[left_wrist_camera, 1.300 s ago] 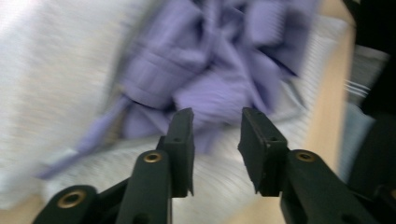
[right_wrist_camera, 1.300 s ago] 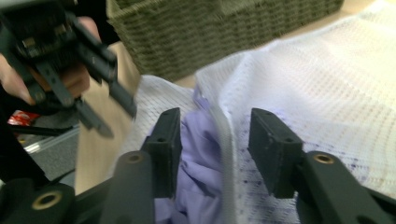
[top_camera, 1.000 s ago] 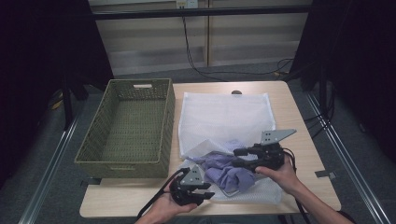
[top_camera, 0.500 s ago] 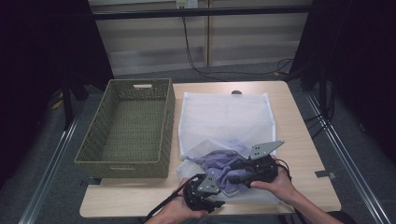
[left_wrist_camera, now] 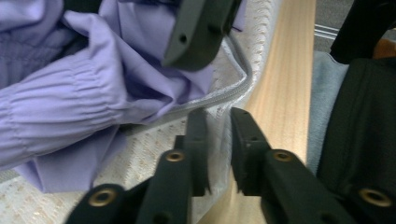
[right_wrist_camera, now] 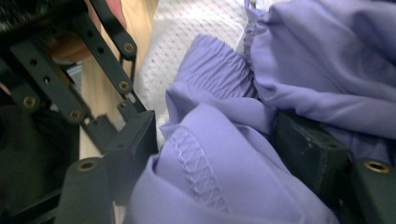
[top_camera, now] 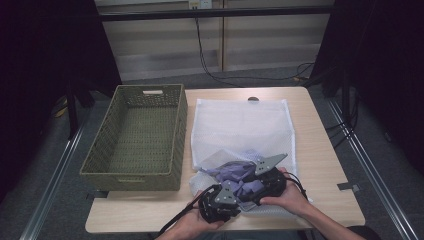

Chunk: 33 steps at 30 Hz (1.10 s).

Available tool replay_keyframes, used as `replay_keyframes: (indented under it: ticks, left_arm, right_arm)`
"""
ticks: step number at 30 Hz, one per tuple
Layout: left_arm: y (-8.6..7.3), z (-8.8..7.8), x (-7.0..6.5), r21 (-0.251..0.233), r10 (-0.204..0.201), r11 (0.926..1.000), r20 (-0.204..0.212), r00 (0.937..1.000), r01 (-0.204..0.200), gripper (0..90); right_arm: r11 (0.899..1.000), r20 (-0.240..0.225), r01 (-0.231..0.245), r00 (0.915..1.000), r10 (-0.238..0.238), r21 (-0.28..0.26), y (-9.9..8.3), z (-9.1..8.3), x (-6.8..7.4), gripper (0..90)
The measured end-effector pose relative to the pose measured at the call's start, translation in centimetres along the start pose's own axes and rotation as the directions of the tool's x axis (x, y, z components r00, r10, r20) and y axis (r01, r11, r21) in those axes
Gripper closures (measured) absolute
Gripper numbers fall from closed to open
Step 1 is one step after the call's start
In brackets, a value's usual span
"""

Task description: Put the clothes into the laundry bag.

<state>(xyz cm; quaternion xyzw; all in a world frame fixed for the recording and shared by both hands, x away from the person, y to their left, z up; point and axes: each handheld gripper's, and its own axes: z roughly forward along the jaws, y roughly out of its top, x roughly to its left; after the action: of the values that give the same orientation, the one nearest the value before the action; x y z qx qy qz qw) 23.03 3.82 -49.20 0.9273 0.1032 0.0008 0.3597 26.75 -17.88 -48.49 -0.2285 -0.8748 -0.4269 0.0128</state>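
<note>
The left gripper has just been closing and its jaws pinch the zip edge of the mesh bag at the table's near edge. The right gripper has just been opening; its jaws stand wide with the purple garment bunched between them, half inside the bag's mouth. A wicker basket sits just left of the bag.

Both hands have drawn toward the table's near edge, beside the wicker basket. The left gripper has been closing onto the mesh laundry bag edge; the right gripper, amid the lilac garment, has been opening.
</note>
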Motion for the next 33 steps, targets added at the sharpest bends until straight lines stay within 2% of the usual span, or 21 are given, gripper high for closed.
replay_keyframes:
  ticks: [3, 4, 7, 9, 13, 15, 17, 21, 25, 27, 29, 30, 32, 33]
  left_arm:
    - [0.1, 0.0, 0.1, 0.007, 0.002, 1.0000, 0.006, 1.0000, -0.002, 85.3]
    - [0.0, 0.2, 0.0, -0.015, -0.001, 0.9999, 0.006, 1.0000, 0.001, 85.9]
    - [0.1, 0.3, -0.2, -0.017, -0.002, 0.9999, 0.026, 0.9997, 0.003, 88.1]
    - [0.3, 0.2, -0.2, 0.012, 0.004, 0.9999, 0.024, 0.9997, -0.004, 88.8]
    - [0.2, 0.3, -0.1, -0.011, 0.005, 0.9999, 0.047, 0.9989, -0.004, 88.8]
    - [0.2, 0.3, -0.2, -0.007, 0.003, 1.0000, 0.039, 0.9992, -0.003, 88.8]
    - [0.2, 0.3, -0.1, -0.011, 0.000, 0.9999, 0.042, 0.9991, 0.000, 89.0]
    - [0.2, 0.3, -0.1, 0.000, 0.004, 1.0000, 0.040, 0.9992, -0.004, 89.0]
    - [0.2, 0.3, -0.1, -0.005, 0.008, 1.0000, 0.051, 0.9986, -0.008, 89.0]
    - [0.2, 0.4, -0.1, -0.015, 0.002, 0.9999, 0.043, 0.9991, -0.002, 89.0]
    - [0.3, 0.4, -0.2, 0.002, 0.009, 1.0000, 0.031, 0.9995, -0.009, 89.0]
    - [0.4, 0.3, -0.3, 0.014, 0.025, 0.9996, 0.025, 0.9994, -0.025, 89.0]
    - [0.4, 0.3, -0.3, 0.014, 0.024, 0.9996, 0.025, 0.9994, -0.025, 88.9]
    - [0.3, 0.5, -0.3, -0.014, 0.012, 0.9998, 0.030, 0.9995, -0.012, 89.0]
  right_arm:
    - [1.000, 0.005, 0.011, 0.9999, -0.012, 0.016, -0.2, 0.2, -0.1, 32.4]
    - [1.000, 0.005, 0.012, 0.9999, -0.012, 0.020, -0.2, 0.3, -0.1, 32.4]
    - [0.999, 0.007, 0.011, 0.9999, -0.011, 0.037, -0.4, 0.9, -0.2, 32.4]
    - [0.999, 0.008, 0.010, 0.9999, -0.010, 0.046, -0.4, 1.2, -0.1, 34.7]
    - [0.998, 0.058, 0.045, 0.9972, -0.048, 0.053, -0.4, 1.5, 0.1, 49.4]
    - [0.996, 0.091, 0.061, 0.9936, -0.066, 0.062, -0.4, 1.5, 0.1, 58.6]
    - [0.997, 0.093, 0.053, 0.9940, -0.058, 0.058, -0.4, 1.5, -0.2, 66.7]
    - [0.996, 0.109, 0.054, 0.9921, -0.061, 0.068, -0.2, 1.4, -0.5, 74.6]
    - [0.997, 0.103, 0.030, 0.9939, -0.037, 0.069, -0.1, 1.3, -0.8, 77.5]
    - [0.997, 0.103, 0.035, 0.9938, -0.042, 0.073, -0.1, 1.3, -0.9, 77.6]
    - [0.997, 0.107, 0.031, 0.9935, -0.038, 0.074, 0.0, 1.3, -1.0, 77.8]
    - [0.997, 0.111, 0.030, 0.9931, -0.038, 0.072, 0.0, 1.3, -1.0, 78.0]
    - [0.997, 0.107, 0.024, 0.9937, -0.032, 0.070, 0.0, 1.2, -1.2, 78.2]
    - [0.997, 0.110, 0.023, 0.9934, -0.031, 0.070, 0.0, 1.2, -1.2, 78.3]
